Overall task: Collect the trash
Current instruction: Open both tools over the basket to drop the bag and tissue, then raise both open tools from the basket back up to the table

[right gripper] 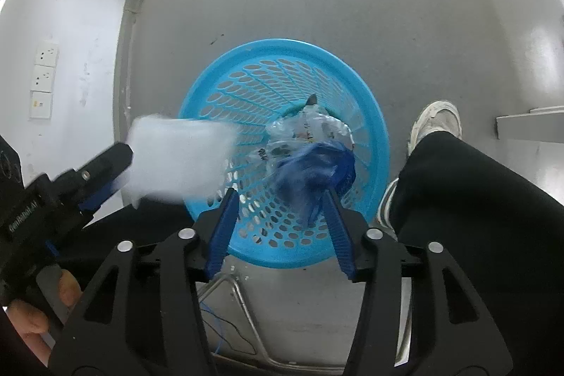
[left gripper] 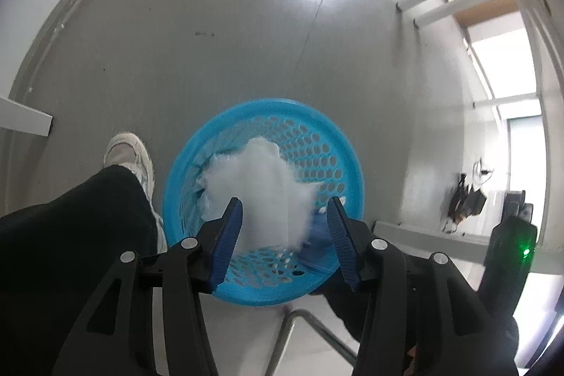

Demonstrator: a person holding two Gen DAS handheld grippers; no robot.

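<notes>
Both claws, left gripper [left gripper: 284, 236] and right gripper [right gripper: 279, 223], hang spread above the blue basket [right gripper: 373, 115], so the white wad [left gripper: 262, 185] and blue bag [right gripper: 313, 168] should fall inside.

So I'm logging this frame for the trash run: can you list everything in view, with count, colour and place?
basket: one, light blue, perforated, on the floor below both grippers
white wad: one, white, blurred, over the basket in front of the left gripper
blue bag: one, dark blue, blurred, over the basket between the right fingers
clear wrapper: one, crumpled, in the basket
floor: grey
wall sockets: three plates, white, on the wall
metal frame: one, silver, on the floor near the basket
shoe: one, white, beside the basket
trouser leg: black
left gripper: open, blue pads
right gripper: open, blue pads
hand: one, holding the left gripper
</notes>
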